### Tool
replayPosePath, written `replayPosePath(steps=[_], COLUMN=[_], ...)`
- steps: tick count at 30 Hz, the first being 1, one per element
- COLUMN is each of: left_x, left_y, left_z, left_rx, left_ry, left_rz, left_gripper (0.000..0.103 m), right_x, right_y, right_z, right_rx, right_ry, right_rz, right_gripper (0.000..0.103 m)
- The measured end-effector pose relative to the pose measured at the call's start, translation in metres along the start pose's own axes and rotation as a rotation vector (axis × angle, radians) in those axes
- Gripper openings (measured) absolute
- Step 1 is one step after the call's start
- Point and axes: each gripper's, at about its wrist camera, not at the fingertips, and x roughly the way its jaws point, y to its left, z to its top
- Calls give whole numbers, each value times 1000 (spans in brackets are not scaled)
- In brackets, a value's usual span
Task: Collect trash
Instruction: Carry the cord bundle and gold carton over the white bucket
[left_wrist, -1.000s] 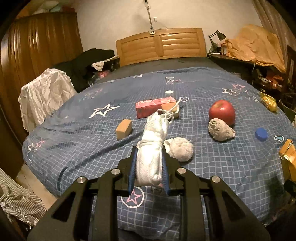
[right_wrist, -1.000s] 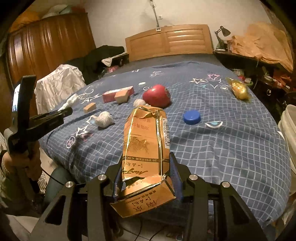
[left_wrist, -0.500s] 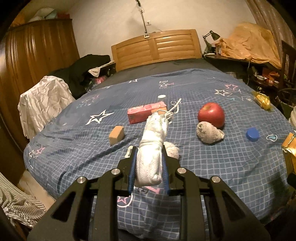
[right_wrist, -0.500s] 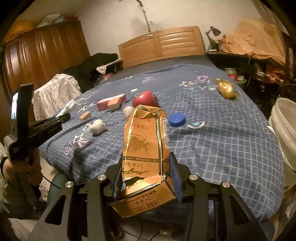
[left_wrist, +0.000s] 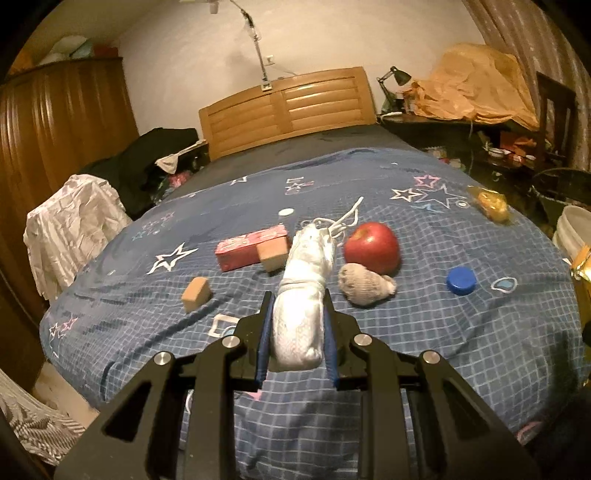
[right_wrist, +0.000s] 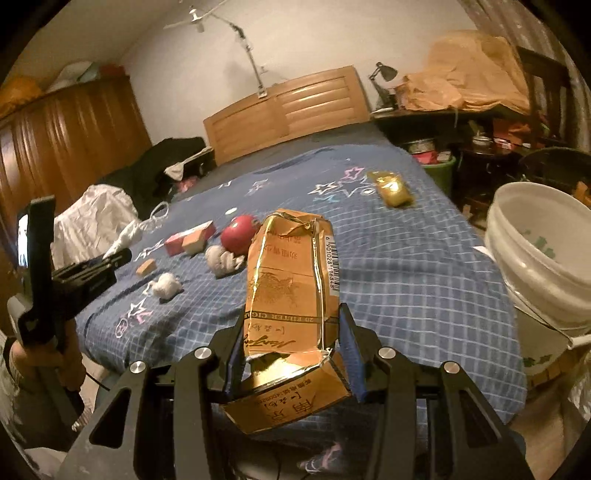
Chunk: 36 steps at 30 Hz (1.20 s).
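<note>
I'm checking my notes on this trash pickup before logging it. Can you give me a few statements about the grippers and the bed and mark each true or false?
1. The left gripper is shut on a white bundle. True.
2. The right gripper is open and holds nothing. False: it is shut on a crushed gold carton.
3. A red apple lies on the bed. True.
4. The blue cap sits on top of the apple. False: it lies apart on the cover.
5. A white bucket stands beside the bed. True.

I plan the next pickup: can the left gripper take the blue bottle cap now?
Probably not yet: the left gripper is shut on a white bundle. The blue bottle cap lies uncovered on the bed.
</note>
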Motion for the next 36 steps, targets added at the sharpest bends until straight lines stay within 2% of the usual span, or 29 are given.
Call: replayPosePath(steps=[8, 16, 27, 36], left_x=[-7, -16, -14, 2], left_y=[-35, -97, -223, -323], left_z=[13, 47, 81, 100], left_rx=[35, 77, 183, 279], left_ry=[-14, -47, -38, 16], left_rz=[-63, -208, -419, -564], left_gripper=[22, 22, 23, 23], right_x=[-30, -72, -112, -129], right_y=[-24, -73, -170, -251], right_z=[14, 40, 68, 94], right_rx=[22, 59, 122, 120], right_ry=[-80, -178, -205, -164], right_rz=[-66, -199, -408, -549], right_gripper=[46, 46, 47, 48])
